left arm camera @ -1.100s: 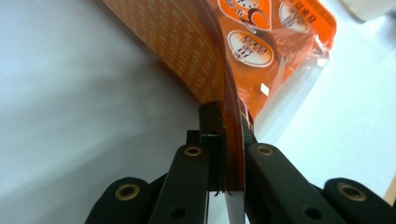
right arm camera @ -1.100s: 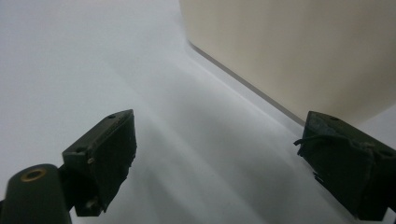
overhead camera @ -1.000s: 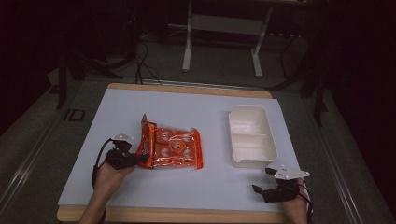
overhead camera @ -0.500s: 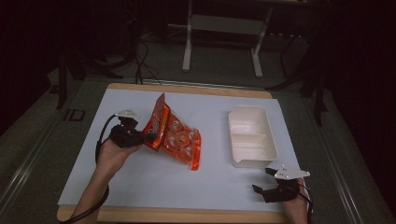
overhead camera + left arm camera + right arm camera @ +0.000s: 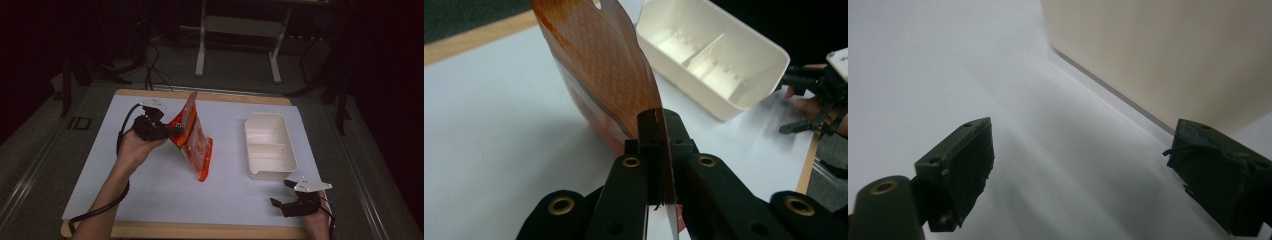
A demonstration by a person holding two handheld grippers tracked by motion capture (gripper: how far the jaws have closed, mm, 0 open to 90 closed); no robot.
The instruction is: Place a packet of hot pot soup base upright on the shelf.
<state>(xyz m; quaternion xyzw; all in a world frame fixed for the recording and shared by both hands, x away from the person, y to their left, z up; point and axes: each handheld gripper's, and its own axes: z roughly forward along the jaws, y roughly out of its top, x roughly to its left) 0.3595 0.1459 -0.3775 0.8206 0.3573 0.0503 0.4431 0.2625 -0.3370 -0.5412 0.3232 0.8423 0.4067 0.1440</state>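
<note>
The left gripper (image 5: 176,131) was clamped tight on the edge of the orange pouch (image 5: 194,141), holding it tilted up; the right gripper (image 5: 286,192) rested wide open beside the white tray (image 5: 270,172).

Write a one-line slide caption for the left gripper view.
Left tongs shut on the edge of an orange pouch, white two-compartment tray beyond.

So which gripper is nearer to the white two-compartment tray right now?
Right. The right gripper sits open just off the near end of the white two-compartment tray; the left gripper is across the table, clamped on the orange pouch.
</note>
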